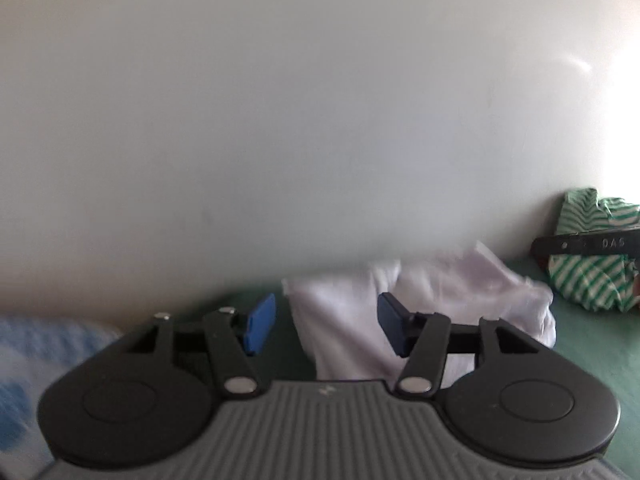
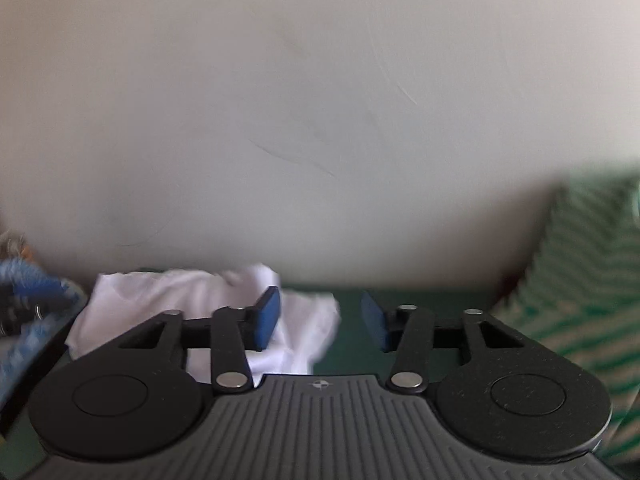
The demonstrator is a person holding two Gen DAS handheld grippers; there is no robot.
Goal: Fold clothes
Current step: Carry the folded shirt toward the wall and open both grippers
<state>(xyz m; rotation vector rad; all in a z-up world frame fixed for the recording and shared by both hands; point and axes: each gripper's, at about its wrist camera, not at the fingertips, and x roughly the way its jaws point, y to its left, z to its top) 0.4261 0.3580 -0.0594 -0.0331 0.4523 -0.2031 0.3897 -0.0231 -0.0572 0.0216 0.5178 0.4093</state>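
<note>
Both jaws spread wide, holding nothing: left gripper faces crumpled white garment against far wall; right gripper between it and striped green-white garment, likely next picks.

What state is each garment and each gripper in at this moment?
Left gripper: jaws open, holding nothing.
Right gripper: jaws open, holding nothing.
White garment: crumpled, unfolded, lying on the green surface.
Green striped garment: bunched up by the wall, unfolded.
Blue cloth: blurred, state unclear.
</note>
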